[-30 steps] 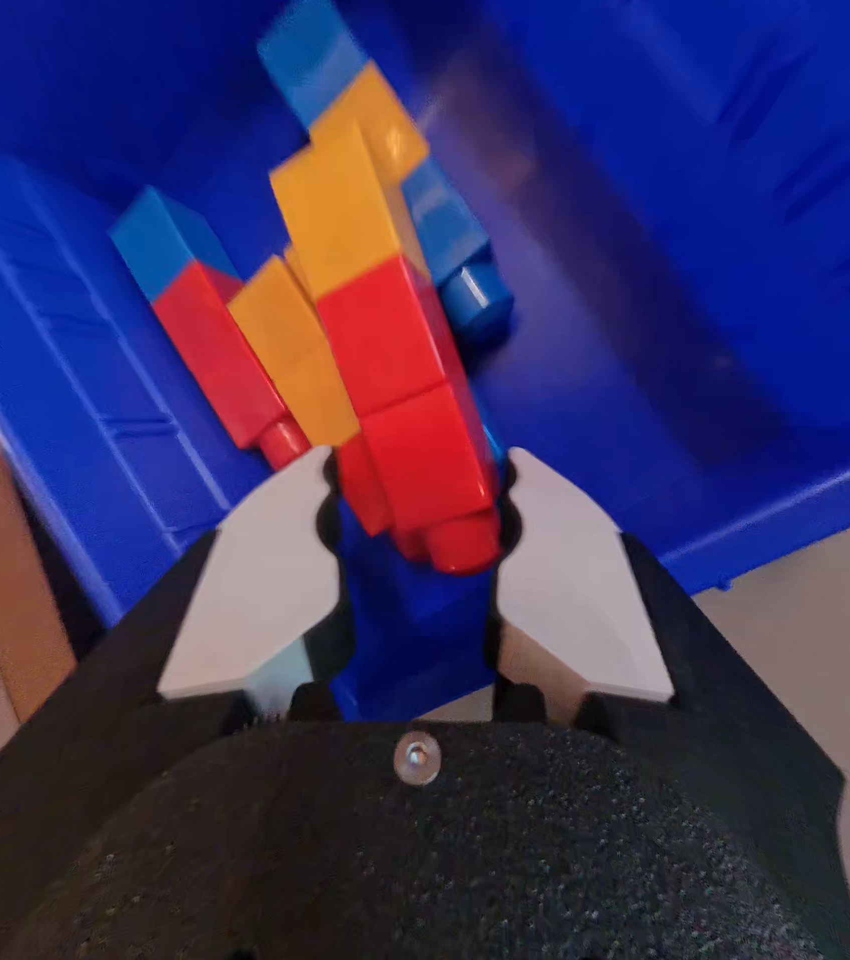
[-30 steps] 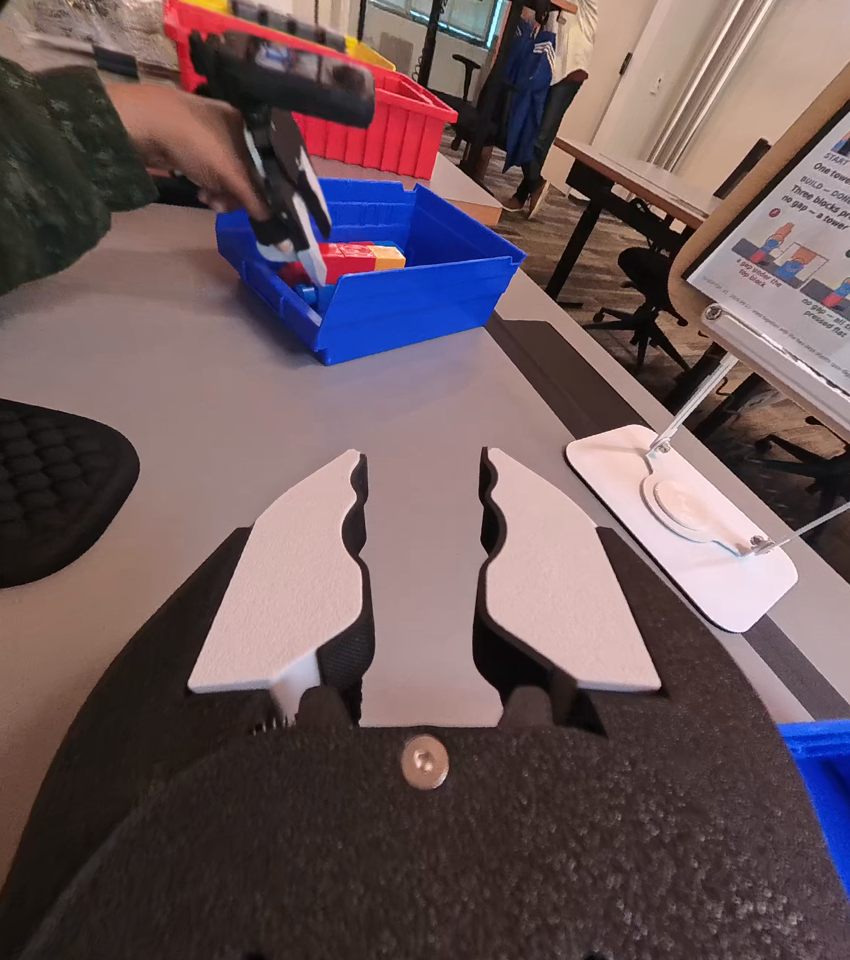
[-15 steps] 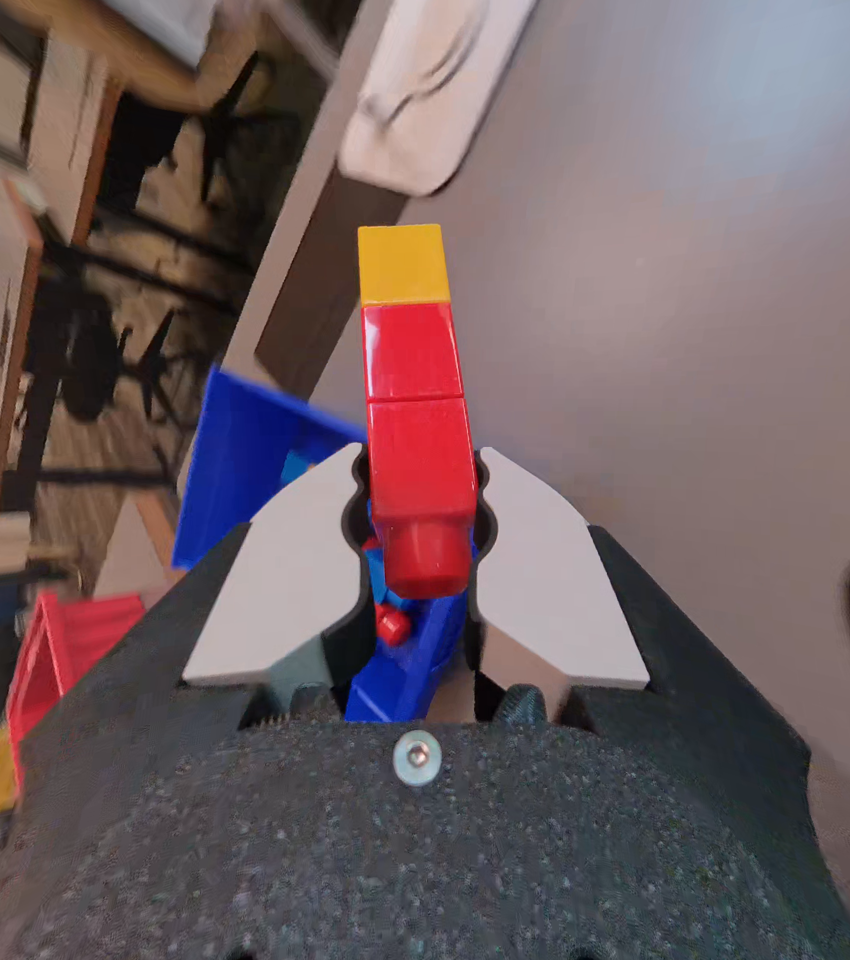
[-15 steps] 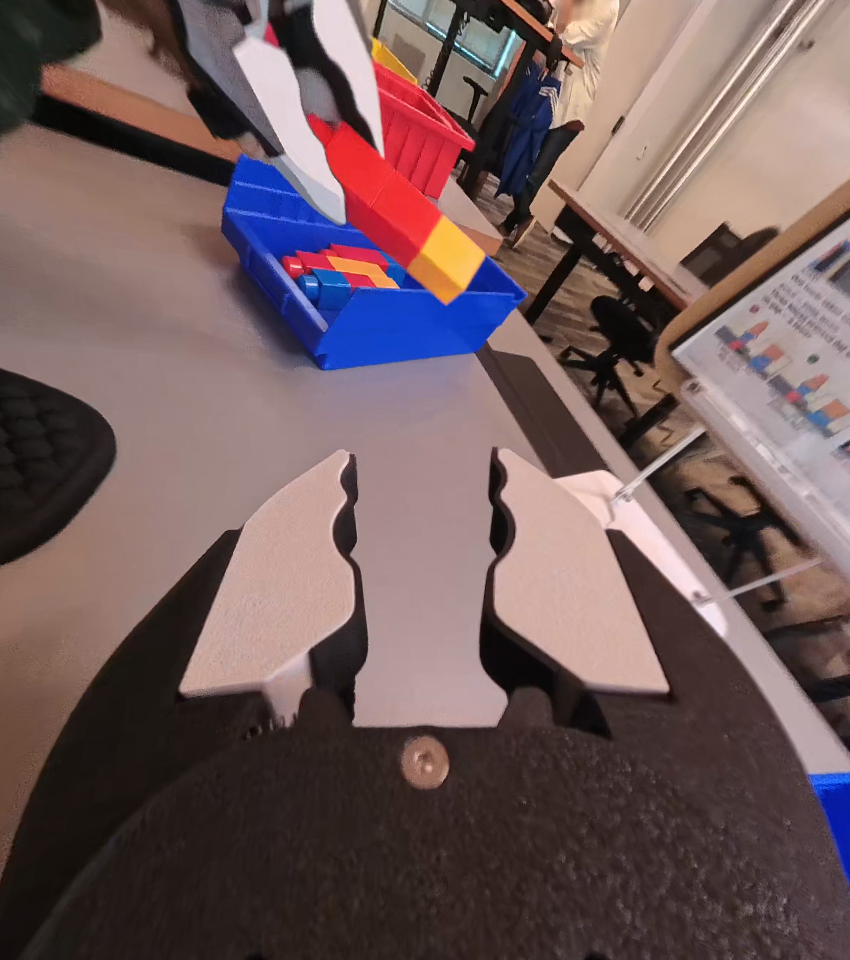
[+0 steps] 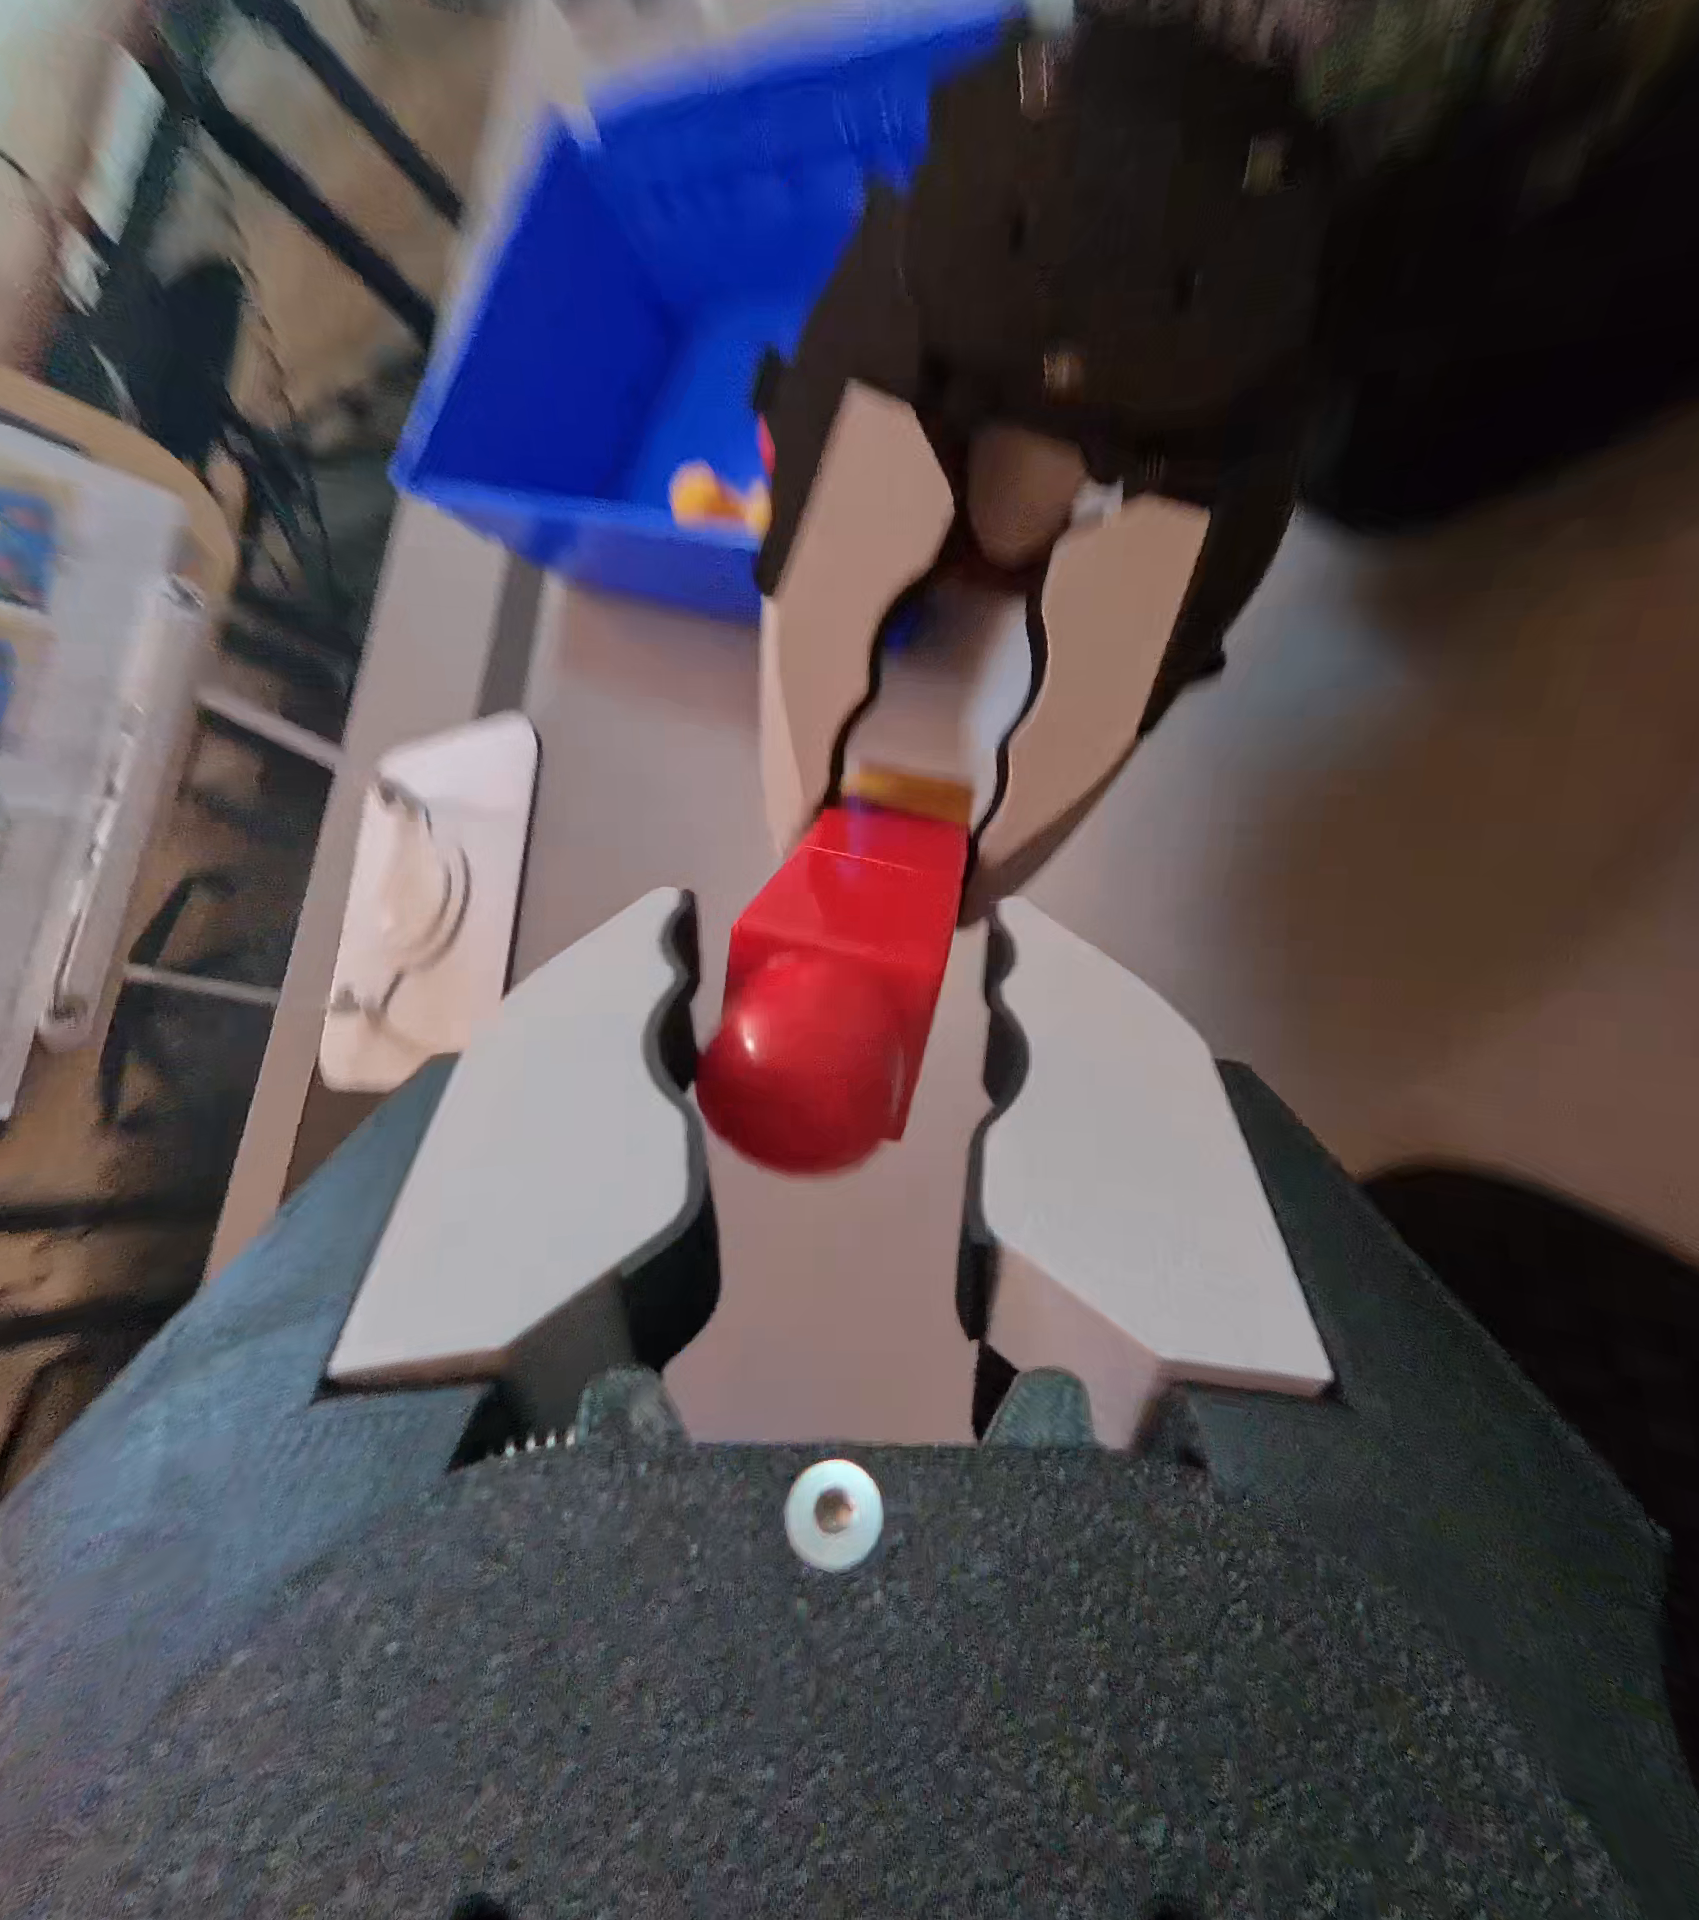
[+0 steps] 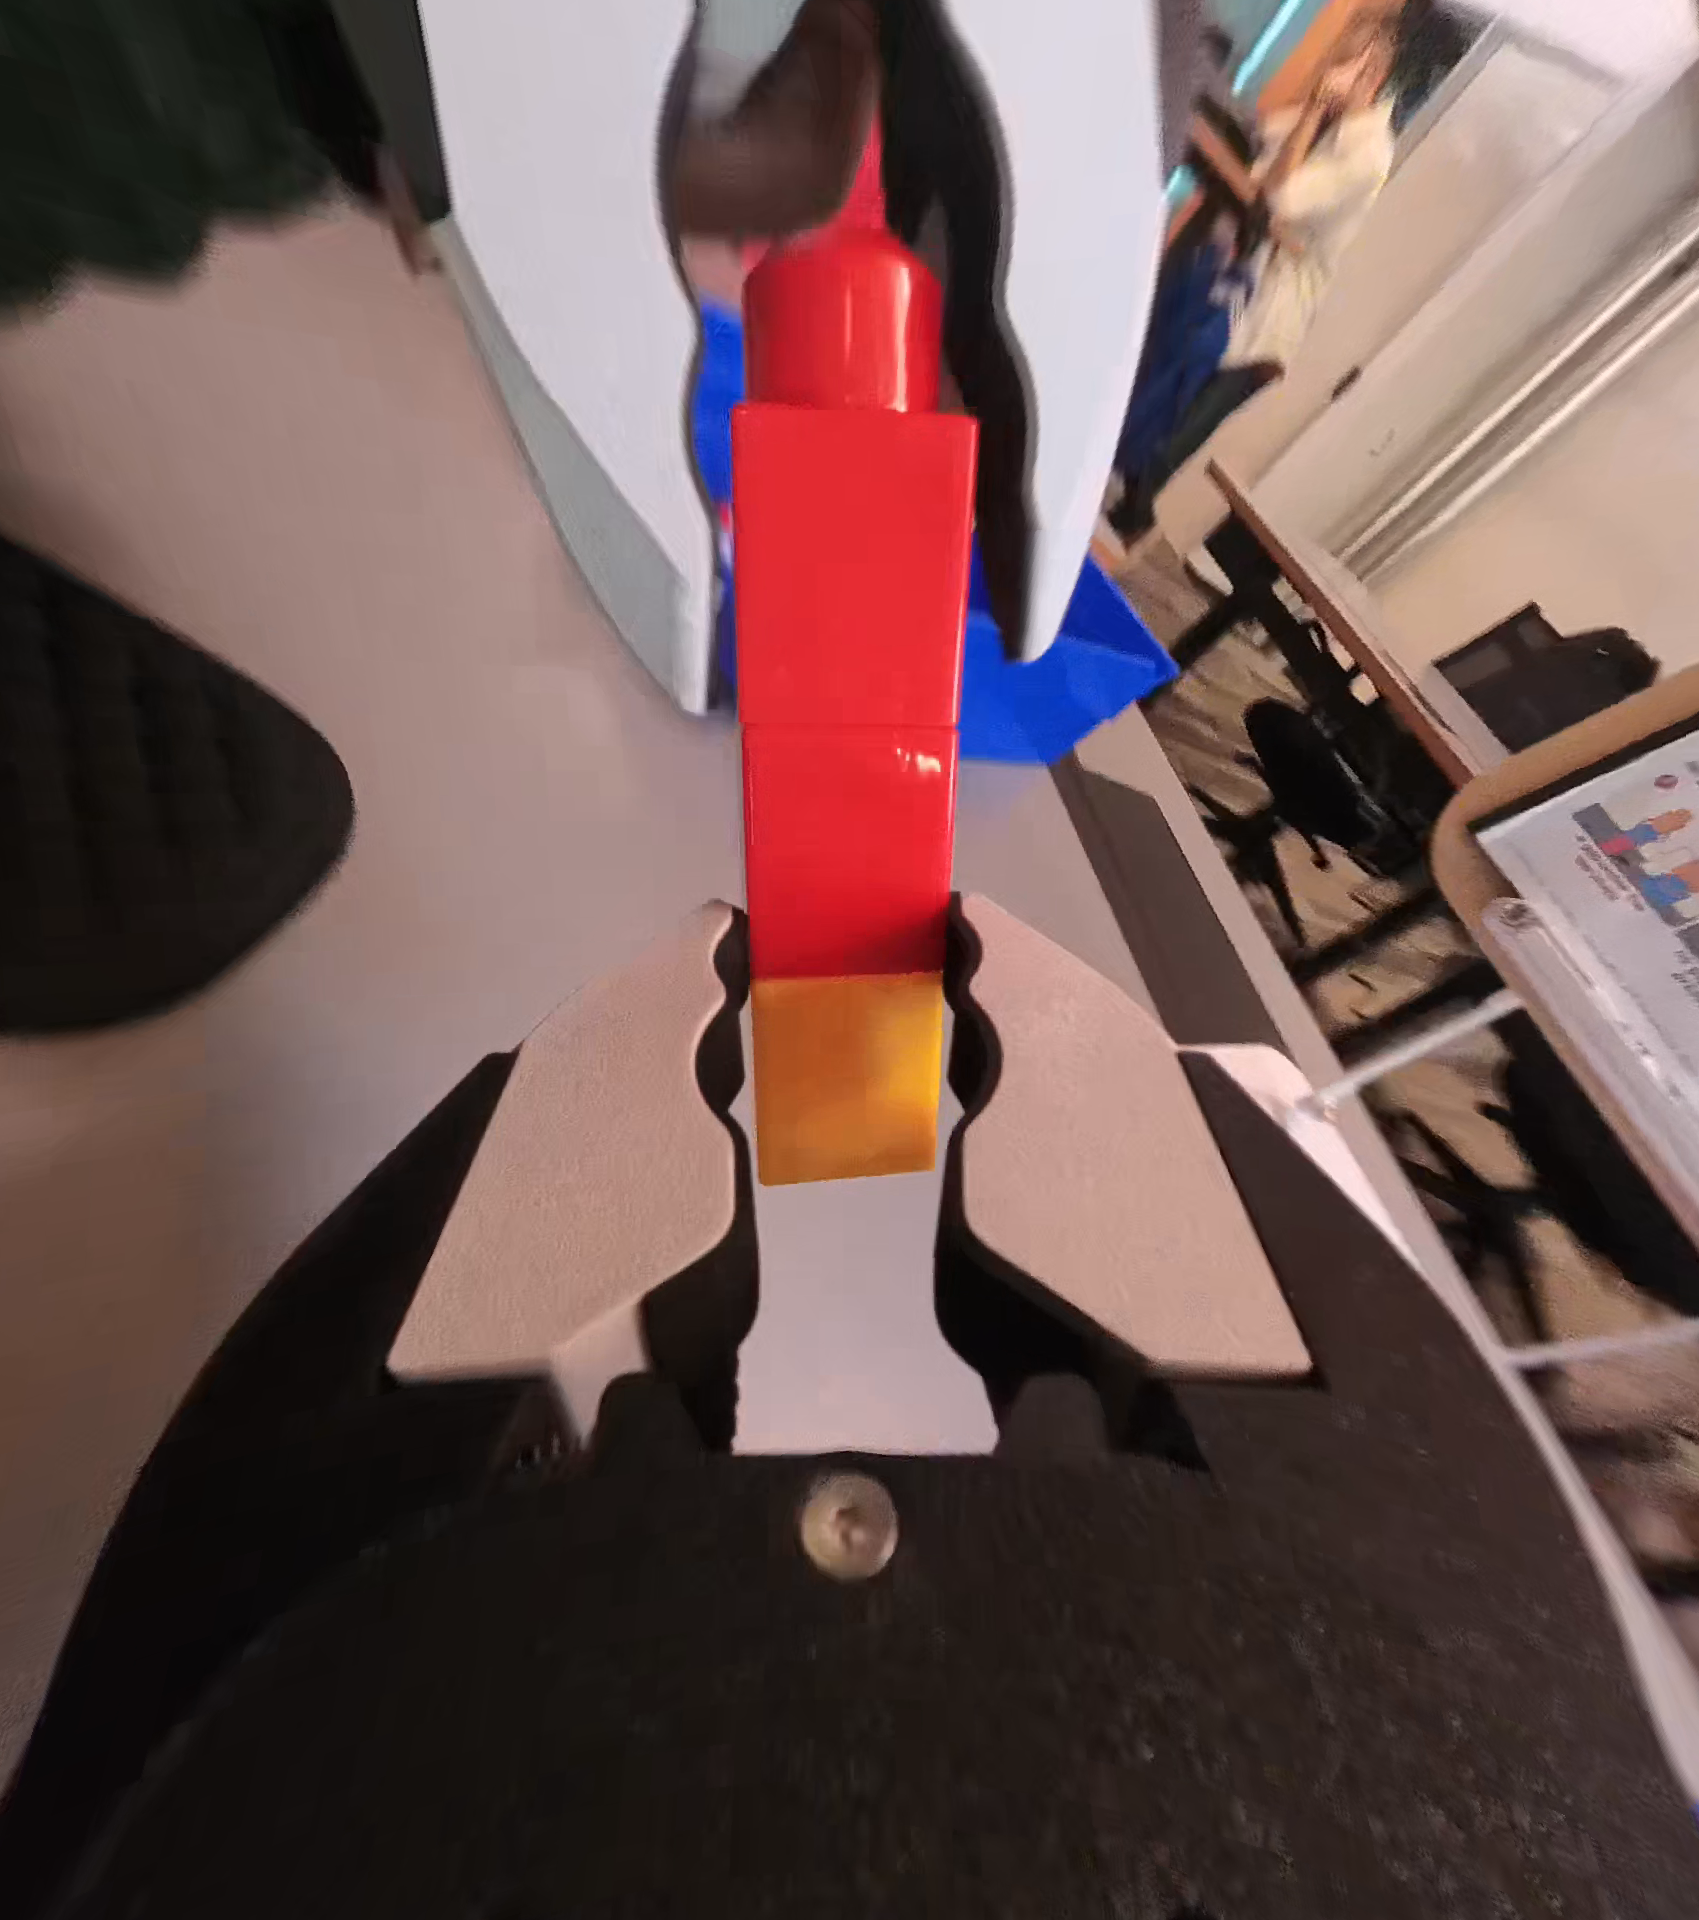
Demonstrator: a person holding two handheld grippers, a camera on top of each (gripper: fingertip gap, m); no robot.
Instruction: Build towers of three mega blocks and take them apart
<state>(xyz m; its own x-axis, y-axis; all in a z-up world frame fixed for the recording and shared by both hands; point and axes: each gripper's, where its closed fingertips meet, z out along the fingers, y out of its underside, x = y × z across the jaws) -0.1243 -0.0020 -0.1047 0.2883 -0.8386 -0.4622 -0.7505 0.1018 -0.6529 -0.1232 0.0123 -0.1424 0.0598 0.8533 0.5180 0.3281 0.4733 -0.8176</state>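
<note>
A tower of two red blocks and an orange block (image 6: 850,623) is held in the air between both grippers, above the grey table (image 6: 409,468). My right gripper (image 6: 845,914) is shut on its orange end (image 6: 845,1081). My left gripper (image 5: 840,914) stands around the red stud end (image 5: 803,1070). Its jaws are slightly apart, with a gap between one finger and the block. The right gripper (image 5: 892,862) faces the left wrist view head on, and the left gripper (image 6: 866,675) comes down from the top of the right wrist view.
One blue bin (image 5: 616,312) holding blocks stands beyond the right gripper, another (image 6: 1063,675) behind the left one. A black pad (image 6: 45,779) lies on the table. A white stand base (image 5: 429,883) and an instruction sheet (image 6: 1655,935) are at the table's edge. My hands' fingertips stand some 5 cm from each other.
My left gripper lifted the tower out of the bin and carried it to the right gripper. The right gripper closed on the orange end. The left jaws have widened.
</note>
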